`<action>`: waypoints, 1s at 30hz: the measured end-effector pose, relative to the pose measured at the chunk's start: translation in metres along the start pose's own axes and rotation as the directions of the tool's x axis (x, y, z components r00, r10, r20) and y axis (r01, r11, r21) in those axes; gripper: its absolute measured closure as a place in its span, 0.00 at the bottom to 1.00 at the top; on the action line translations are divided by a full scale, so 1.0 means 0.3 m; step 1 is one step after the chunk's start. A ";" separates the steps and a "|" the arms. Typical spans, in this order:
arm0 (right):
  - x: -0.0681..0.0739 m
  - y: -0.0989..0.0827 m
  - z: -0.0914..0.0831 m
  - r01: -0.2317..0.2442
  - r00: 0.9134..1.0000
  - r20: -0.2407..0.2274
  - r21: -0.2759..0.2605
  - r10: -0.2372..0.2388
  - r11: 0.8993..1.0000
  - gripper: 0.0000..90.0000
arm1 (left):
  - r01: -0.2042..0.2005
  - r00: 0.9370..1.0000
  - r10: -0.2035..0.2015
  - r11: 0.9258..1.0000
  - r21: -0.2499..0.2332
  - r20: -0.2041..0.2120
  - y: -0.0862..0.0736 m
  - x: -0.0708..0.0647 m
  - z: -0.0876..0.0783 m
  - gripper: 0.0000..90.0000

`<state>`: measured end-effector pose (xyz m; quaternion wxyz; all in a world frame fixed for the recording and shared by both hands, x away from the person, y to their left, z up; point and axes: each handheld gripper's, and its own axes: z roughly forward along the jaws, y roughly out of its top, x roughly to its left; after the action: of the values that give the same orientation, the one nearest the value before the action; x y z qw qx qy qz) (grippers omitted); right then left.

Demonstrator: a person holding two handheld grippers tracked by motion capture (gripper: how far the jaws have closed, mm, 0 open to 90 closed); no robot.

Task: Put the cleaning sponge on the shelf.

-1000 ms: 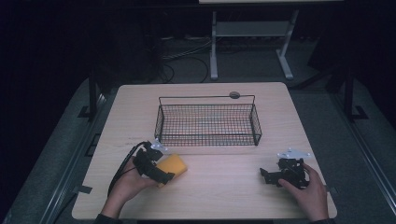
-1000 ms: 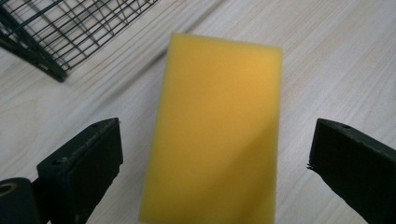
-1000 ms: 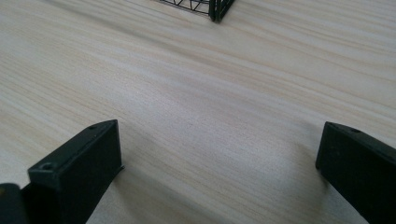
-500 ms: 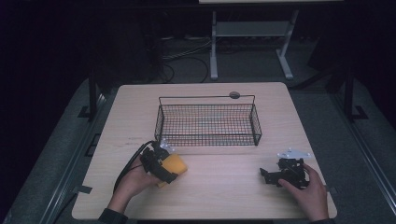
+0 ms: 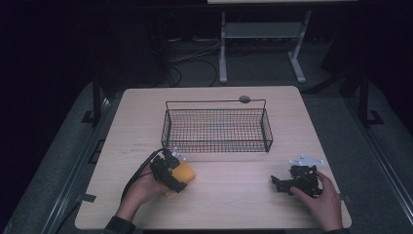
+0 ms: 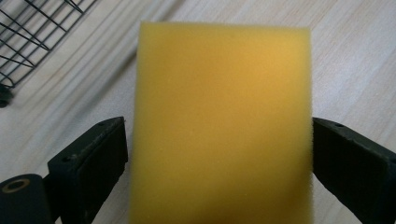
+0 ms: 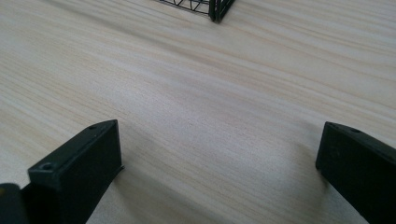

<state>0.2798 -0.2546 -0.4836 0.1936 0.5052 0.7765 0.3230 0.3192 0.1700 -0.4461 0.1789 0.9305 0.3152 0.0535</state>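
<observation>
A yellow sponge (image 5: 185,171) lies on the wooden table (image 5: 234,195) at the front left, just before the wire basket (image 5: 216,129). My left gripper (image 5: 176,176) stands open around it. In the left gripper view the sponge (image 6: 222,126) sits between the two jaws, which stand at its two sides, and it is not squeezed. At the front right my right gripper (image 5: 278,184) rests low over the table, held by a hand. It is open with bare wood between its jaws (image 7: 219,158).
The black wire basket stands mid-table with nothing in it; one corner (image 7: 217,9) shows in the right gripper view. A small grey disc (image 5: 244,99) lies at the far table edge. A black cable (image 5: 139,173) trails from the left gripper. Dark floor surrounds the table.
My left gripper has slid right and a little forward, so the sponge now sits between its jaws. The right gripper has stayed in place.
</observation>
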 end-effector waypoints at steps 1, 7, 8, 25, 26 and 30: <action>0.000 0.000 0.000 0.000 1.000 0.000 0.000 0.000 1.000 0.00 | -0.001 1.000 0.001 1.000 0.002 -0.002 -0.001 -0.001 0.002 0.06; 0.000 0.000 0.000 0.000 1.000 0.000 0.000 0.000 1.000 0.00 | -0.008 1.000 0.008 1.000 0.008 -0.009 -0.003 -0.001 0.004 0.10; 0.000 0.000 0.000 0.000 1.000 0.000 0.000 0.000 1.000 0.00 | -0.011 1.000 0.011 1.000 0.005 -0.012 -0.004 -0.001 0.004 0.13; 0.000 0.000 0.000 0.000 1.000 0.000 0.000 0.000 1.000 0.00 | -0.016 1.000 0.016 1.000 -0.004 -0.001 -0.009 0.002 -0.006 0.24; 0.000 0.000 0.000 -0.001 1.000 0.000 0.000 0.001 1.000 0.00 | -0.015 1.000 0.015 1.000 -0.005 0.001 -0.009 0.002 -0.006 0.24; 0.001 0.000 0.000 -0.002 1.000 0.000 0.000 0.002 1.000 0.00 | -0.012 1.000 0.012 1.000 -0.013 0.011 -0.010 0.006 -0.012 0.25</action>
<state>0.2798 -0.2545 -0.4836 0.1933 0.5059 0.7761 0.3230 0.3181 0.1744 -0.4438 0.1866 0.9314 0.3083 0.0512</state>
